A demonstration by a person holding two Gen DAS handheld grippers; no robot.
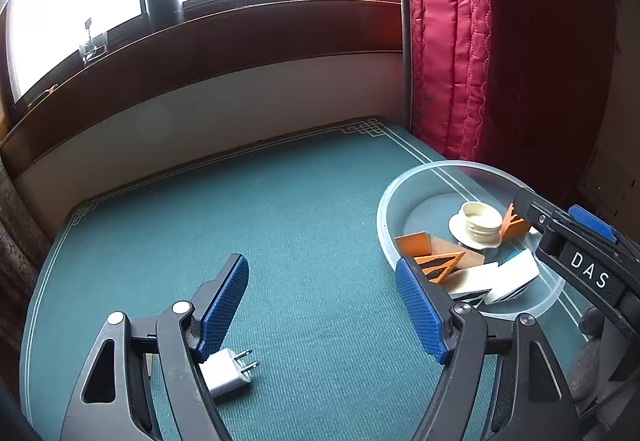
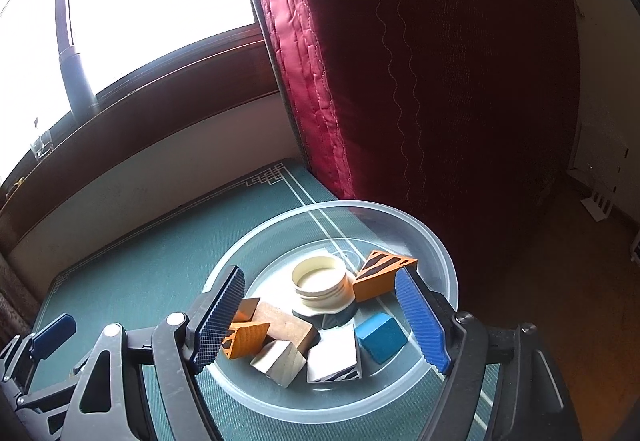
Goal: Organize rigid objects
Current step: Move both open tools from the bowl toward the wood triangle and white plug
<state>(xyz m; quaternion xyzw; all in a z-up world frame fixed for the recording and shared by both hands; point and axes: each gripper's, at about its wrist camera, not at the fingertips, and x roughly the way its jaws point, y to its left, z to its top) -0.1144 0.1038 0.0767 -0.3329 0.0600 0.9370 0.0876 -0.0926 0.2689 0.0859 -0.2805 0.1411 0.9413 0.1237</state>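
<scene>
From the left wrist we see our left gripper (image 1: 322, 305) spread wide and empty over the green woven table mat (image 1: 280, 209), with the small white two-pronged plug adapter (image 1: 229, 369) lying loose just under its left finger (probably the last piece to collect), while the clear round plastic bowl (image 1: 384, 225) sits to the right. From the right wrist, our right gripper (image 2: 320, 317) hangs above that bowl (image 2: 448, 265), fingers wide and holding nothing, over the orange striped wedges, blue block (image 2: 380, 337), wooden blocks and cream threaded cap (image 2: 320, 281) already gathered there.
</scene>
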